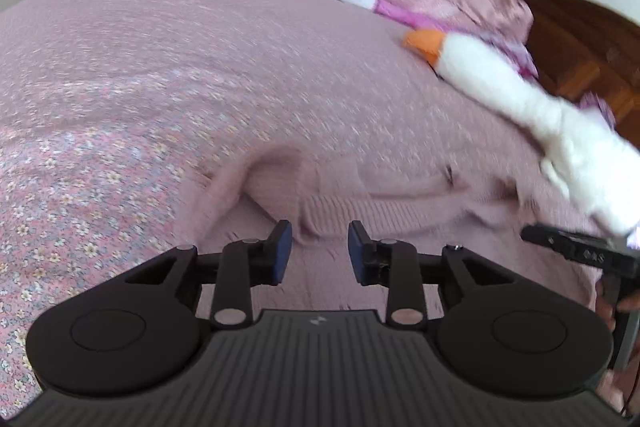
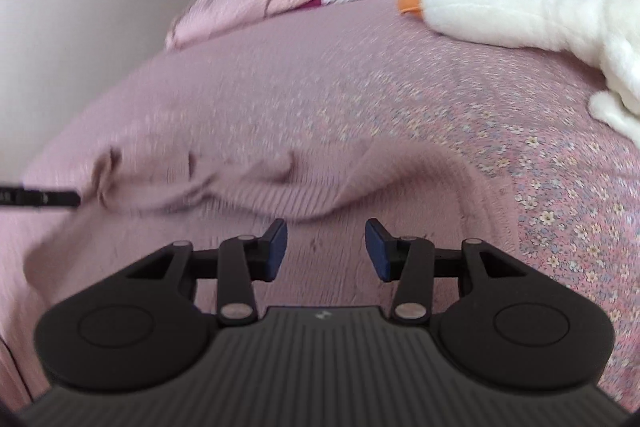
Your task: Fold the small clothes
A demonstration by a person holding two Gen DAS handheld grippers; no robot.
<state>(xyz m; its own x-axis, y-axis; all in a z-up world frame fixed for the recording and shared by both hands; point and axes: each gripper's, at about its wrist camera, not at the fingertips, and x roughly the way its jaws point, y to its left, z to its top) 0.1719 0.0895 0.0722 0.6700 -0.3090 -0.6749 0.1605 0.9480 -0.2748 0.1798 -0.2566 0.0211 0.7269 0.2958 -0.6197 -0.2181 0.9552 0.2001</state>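
The right gripper hangs parted over the bed; a rumpled pink garment lies just beyond; a white plush goose rests near the bed's far edge.

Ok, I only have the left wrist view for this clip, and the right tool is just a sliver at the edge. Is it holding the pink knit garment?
Observer: No. The right tool is open with nothing between its pads. The pink knit garment lies rumpled just ahead of it.
Operator: In my view the goose seems to run into the garment's far end. Does it?
Observer: Not in the right wrist view. The garment ends short of the plush goose, and the floral bedspread shows between them.
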